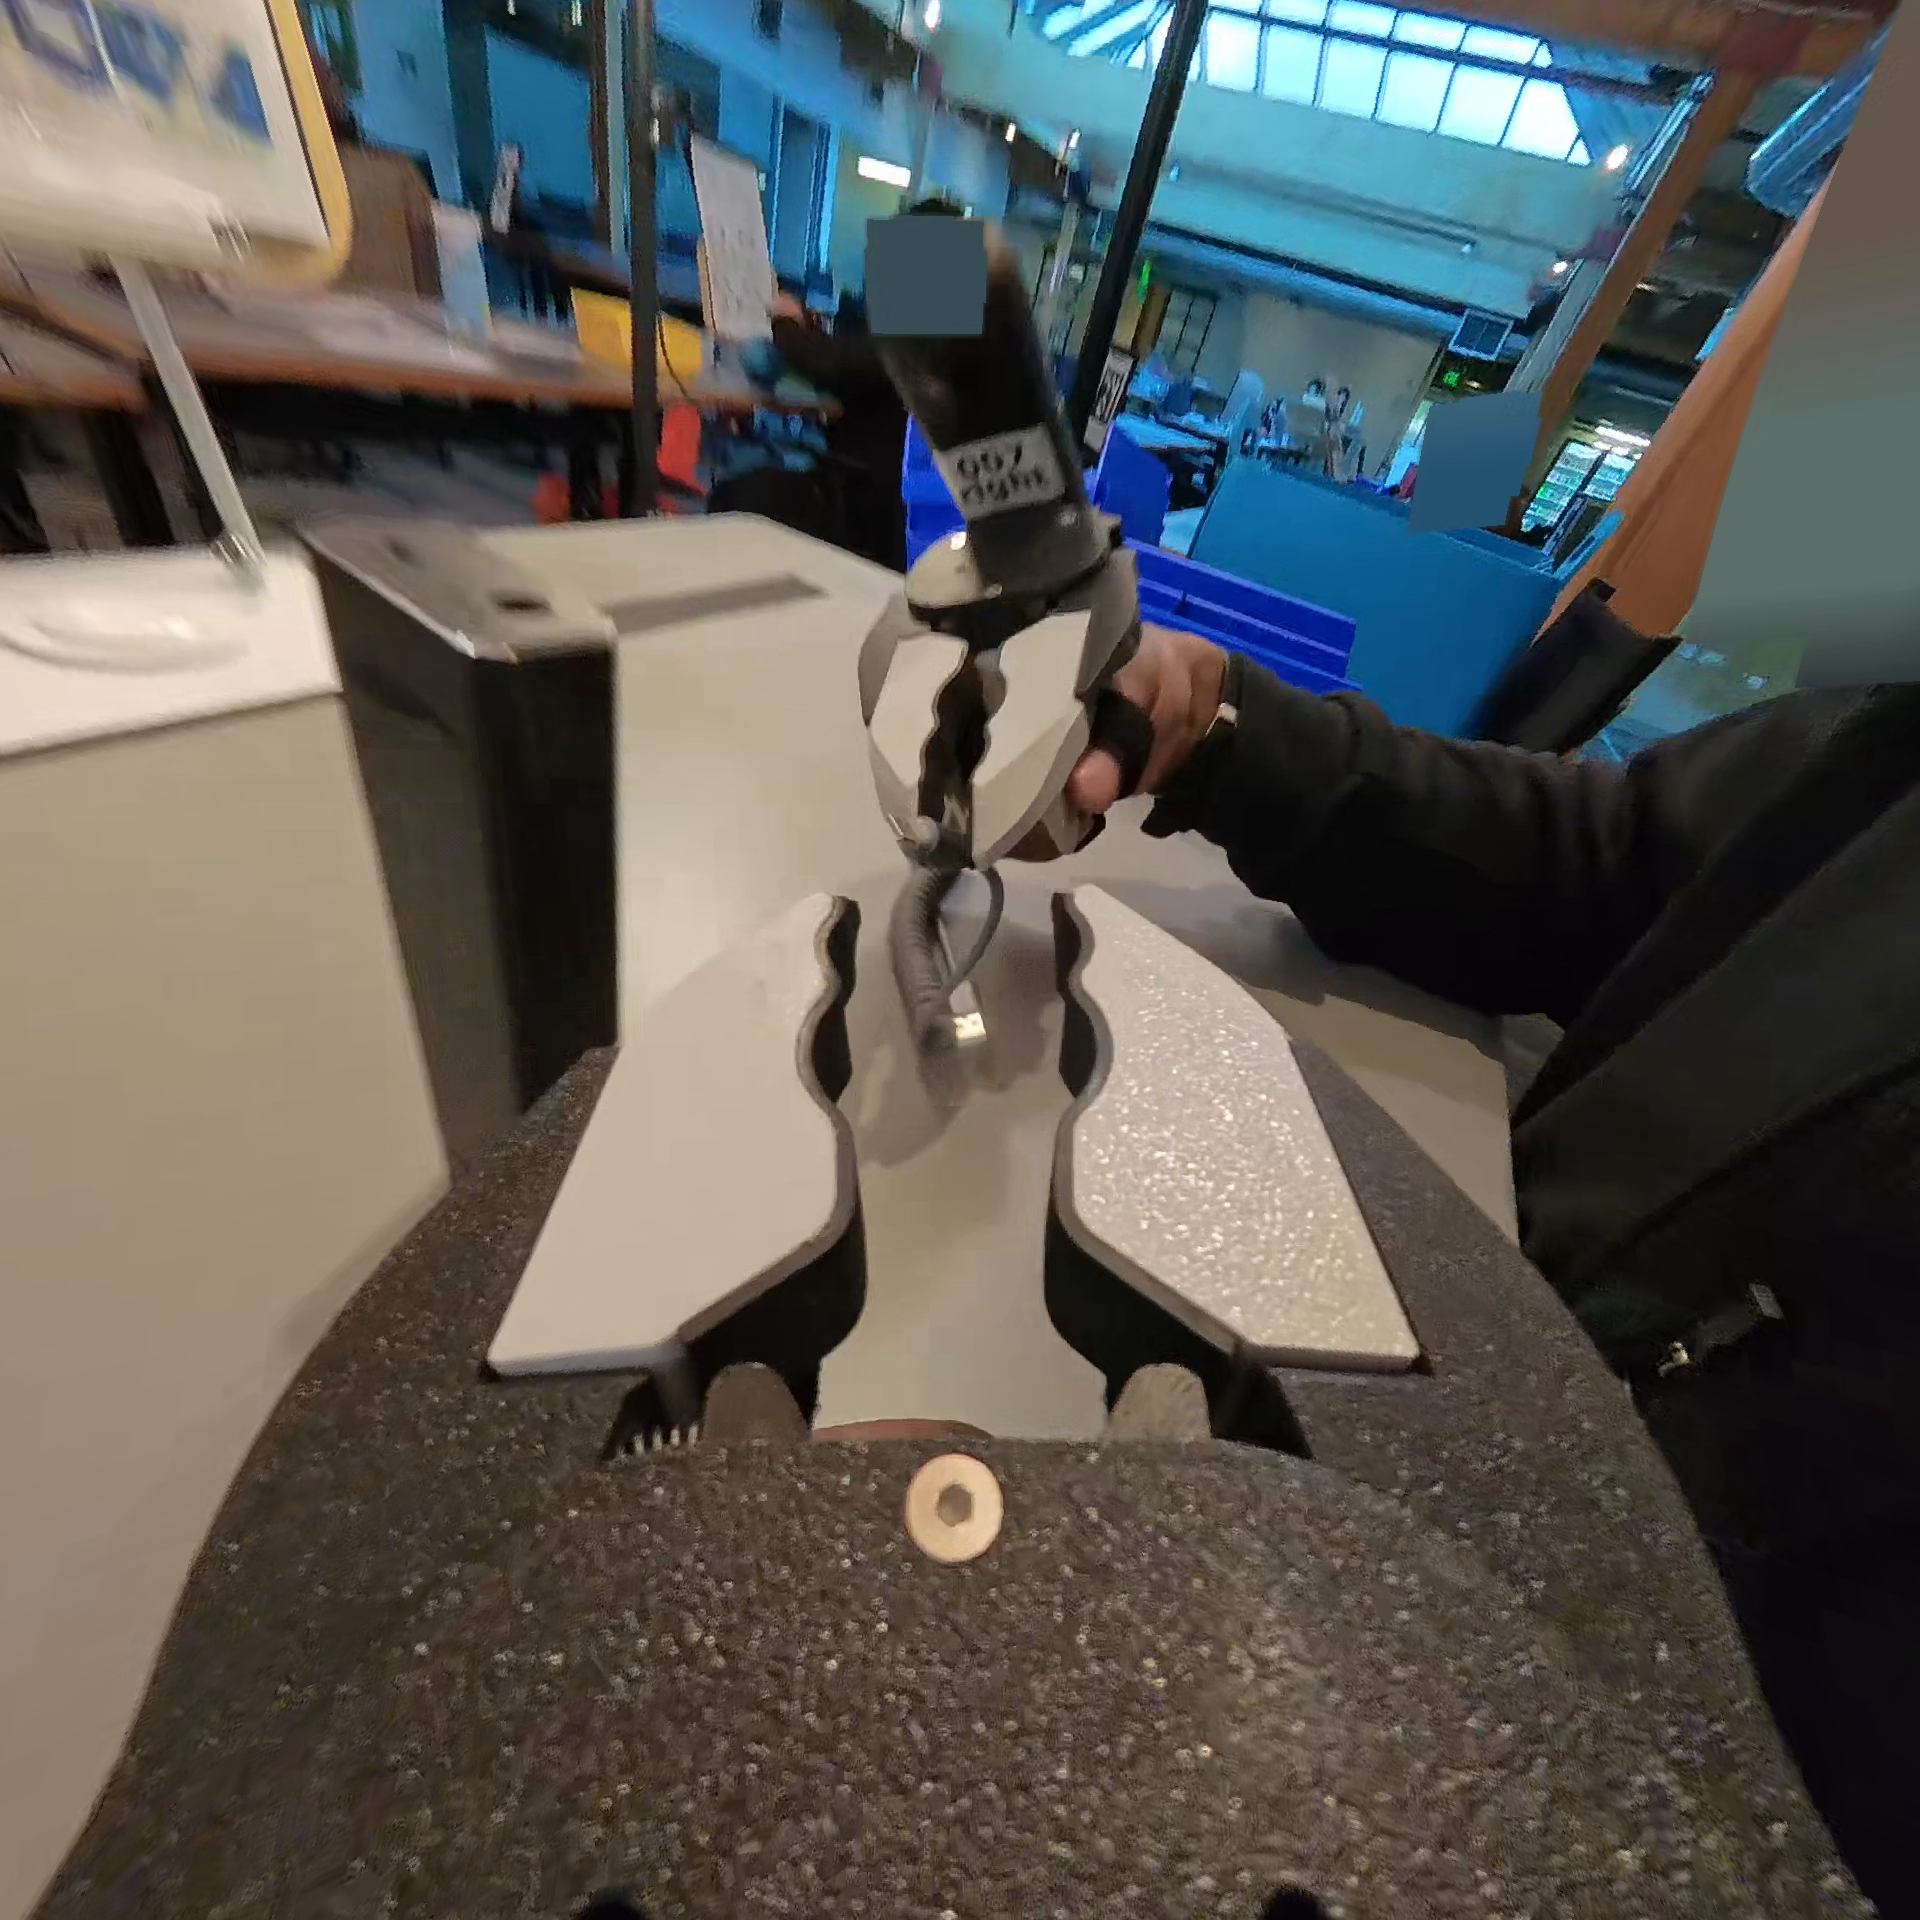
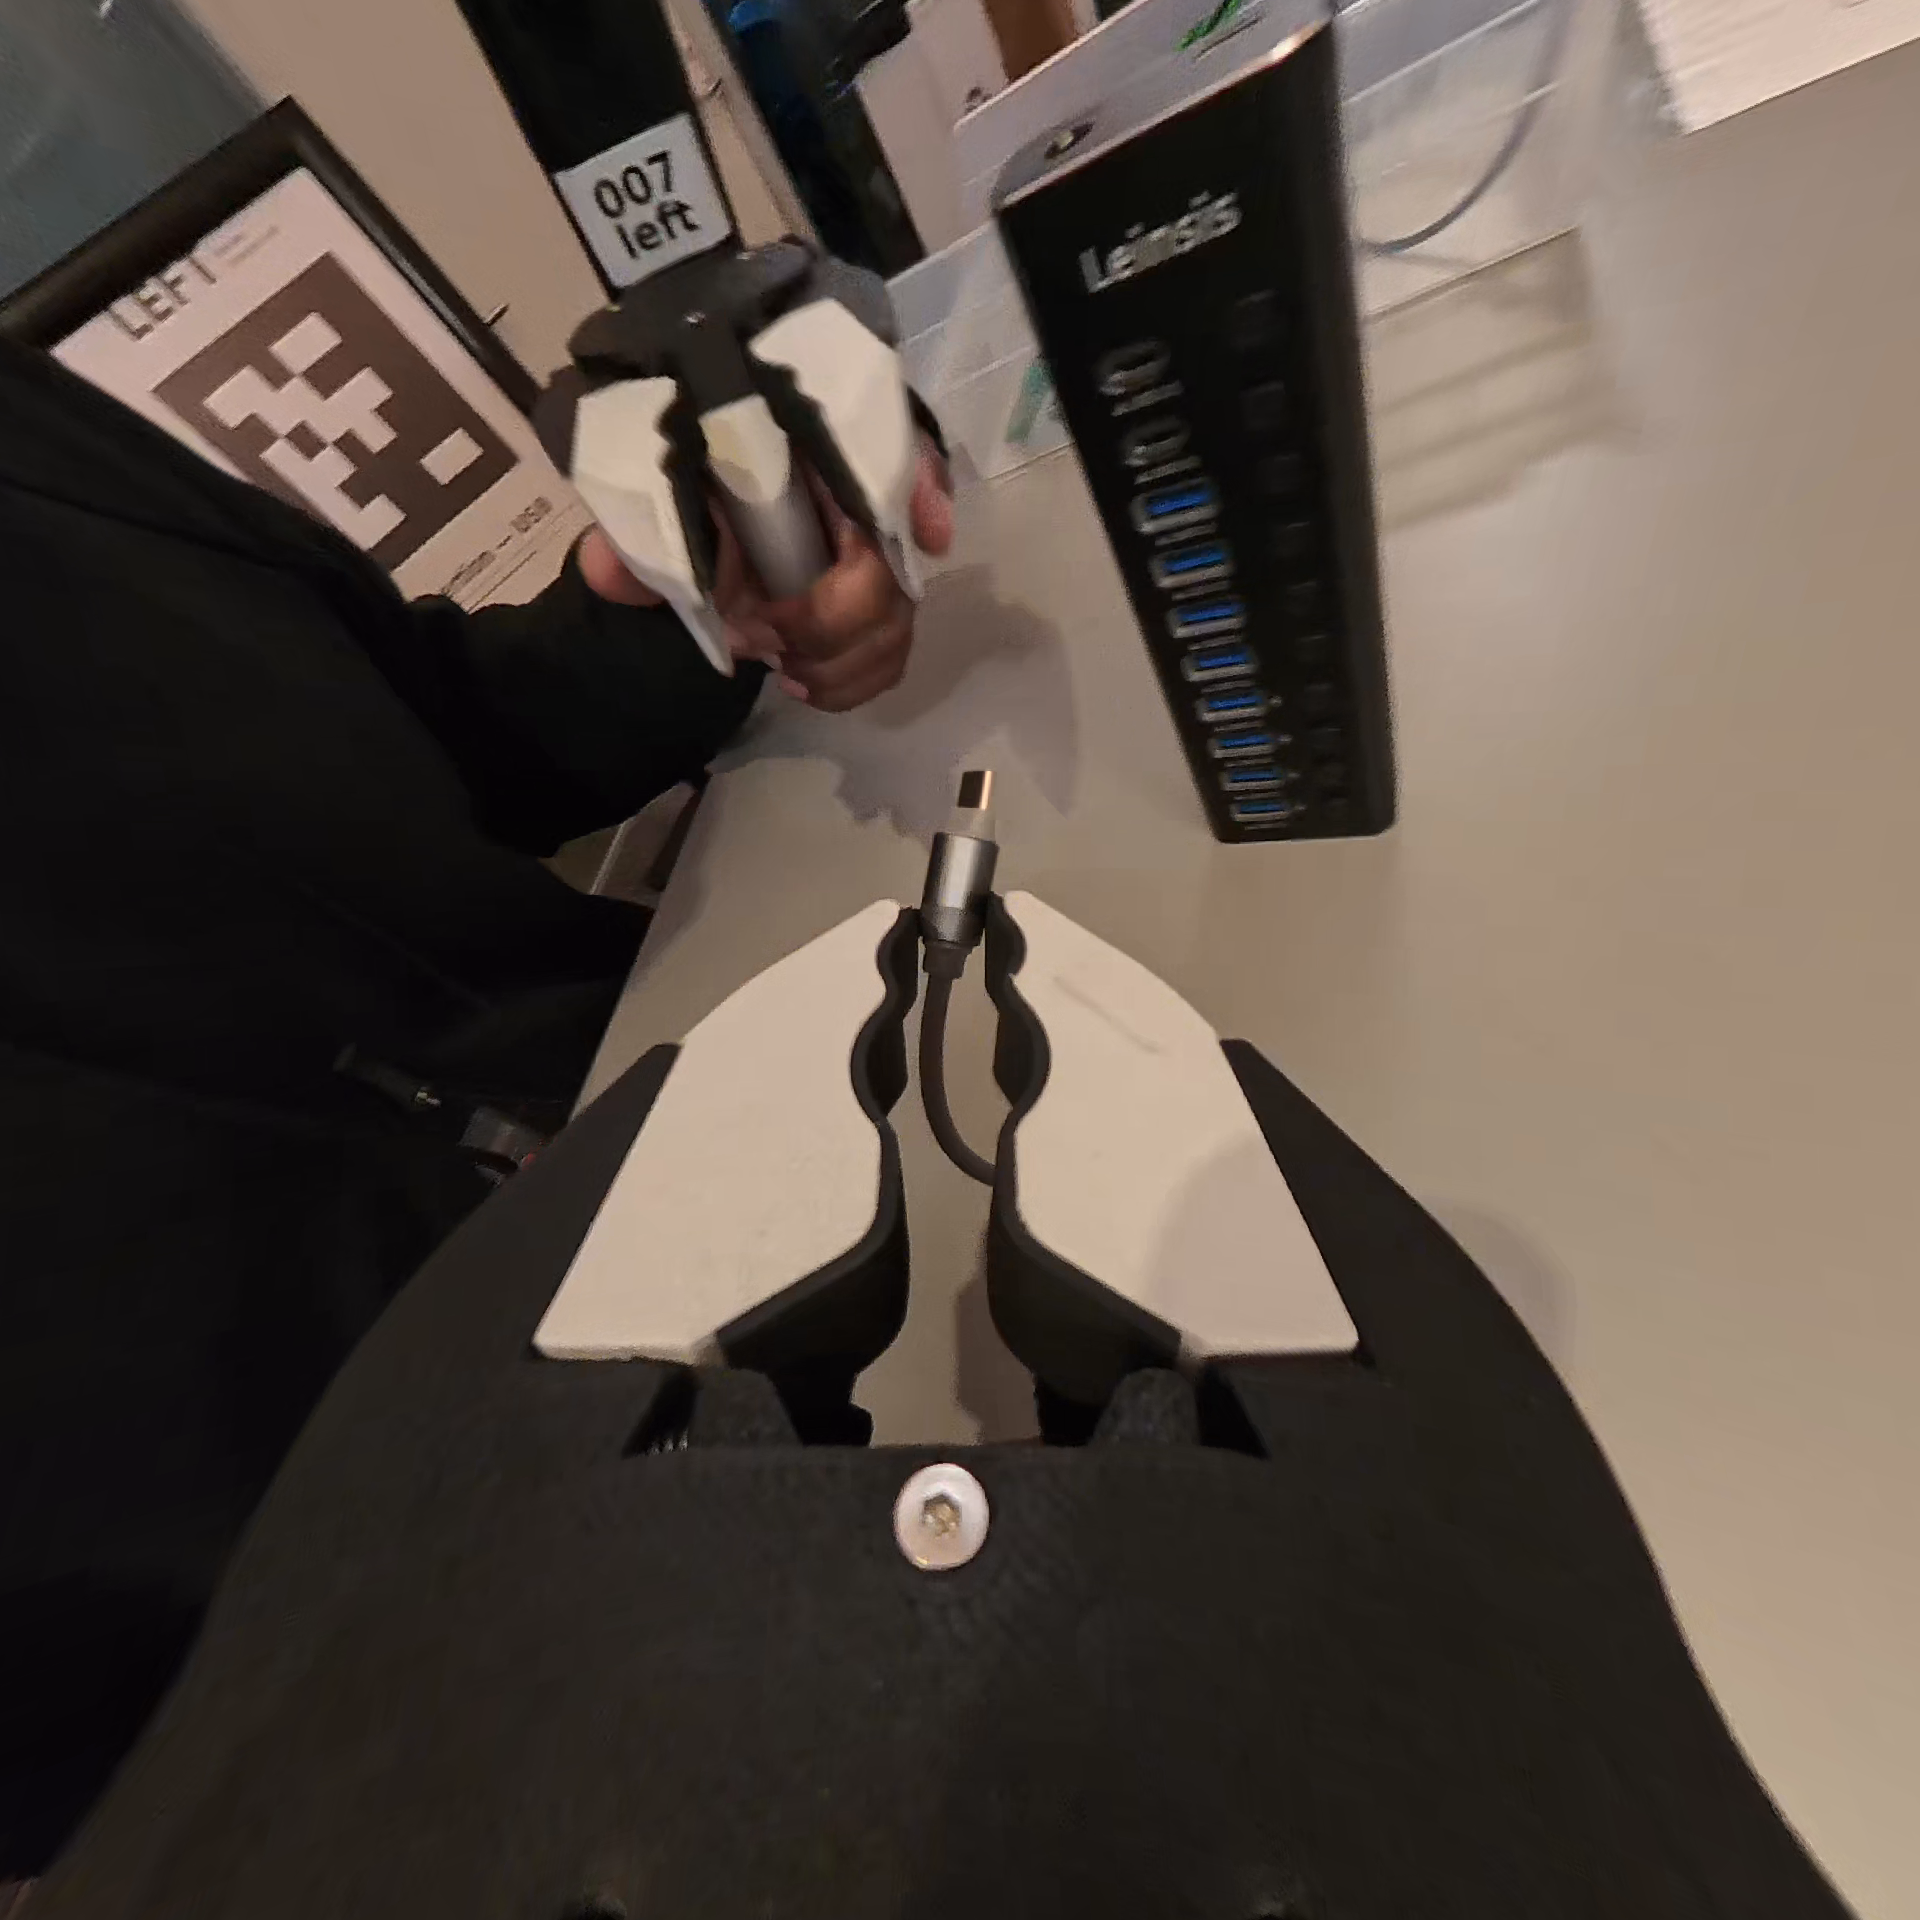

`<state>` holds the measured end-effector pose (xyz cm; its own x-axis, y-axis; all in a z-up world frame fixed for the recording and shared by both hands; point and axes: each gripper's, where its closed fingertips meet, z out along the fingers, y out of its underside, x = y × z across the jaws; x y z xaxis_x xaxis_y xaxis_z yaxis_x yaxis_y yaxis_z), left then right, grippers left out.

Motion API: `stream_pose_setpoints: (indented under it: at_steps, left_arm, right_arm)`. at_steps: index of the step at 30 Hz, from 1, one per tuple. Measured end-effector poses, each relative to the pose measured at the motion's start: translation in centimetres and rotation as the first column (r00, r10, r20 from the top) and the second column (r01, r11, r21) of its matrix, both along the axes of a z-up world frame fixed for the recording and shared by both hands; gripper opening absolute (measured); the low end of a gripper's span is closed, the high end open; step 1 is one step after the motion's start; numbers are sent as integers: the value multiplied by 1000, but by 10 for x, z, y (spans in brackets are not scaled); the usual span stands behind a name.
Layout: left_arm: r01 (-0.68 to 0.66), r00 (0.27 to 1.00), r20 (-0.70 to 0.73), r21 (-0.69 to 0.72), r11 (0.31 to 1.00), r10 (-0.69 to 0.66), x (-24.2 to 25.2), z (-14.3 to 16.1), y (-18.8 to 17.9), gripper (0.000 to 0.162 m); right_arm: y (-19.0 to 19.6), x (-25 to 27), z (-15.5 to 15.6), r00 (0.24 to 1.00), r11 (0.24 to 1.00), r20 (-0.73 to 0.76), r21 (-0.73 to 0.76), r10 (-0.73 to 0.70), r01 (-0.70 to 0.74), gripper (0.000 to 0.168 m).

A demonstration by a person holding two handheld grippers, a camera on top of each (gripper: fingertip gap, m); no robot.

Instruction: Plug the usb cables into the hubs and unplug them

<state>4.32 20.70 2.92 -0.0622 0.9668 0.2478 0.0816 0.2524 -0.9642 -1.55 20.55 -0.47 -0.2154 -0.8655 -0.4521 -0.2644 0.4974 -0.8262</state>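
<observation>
Clenched right gripper [image 2: 954, 914] pinches grey metal-sleeved USB cable [image 2: 958, 883] plug-forward, aimed toward tall black multi-port hub [image 2: 1216, 499]; left gripper [image 1: 956, 935] gapes empty.

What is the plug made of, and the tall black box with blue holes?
The plug looks like metal: grey ribbed sleeve, shiny tip, pinched in the right claw. The box looks like black metal or hard plastic, smooth and slightly glossy; I can't tell which.
</observation>
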Motion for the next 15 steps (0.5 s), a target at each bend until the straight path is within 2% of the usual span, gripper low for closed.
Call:
stream_pose_setpoints:
  at_steps: [6,10,15]
  left_arm:
    - [20,995,88,230,973,-41,-29,-27,9,41]
    - [72,992,72,353,933,-103,-34,-32,16,39]
    - [120,980,97,402,908,-173,-37,-39,27,19]
  right_arm:
    - [20,21,-3,997,997,-37,-18,75,-75,11]
    - [28,27,-5,991,993,-69,-39,110,-113,11]
    - [31,30,-8,988,991,-86,-43,126,-130,11]
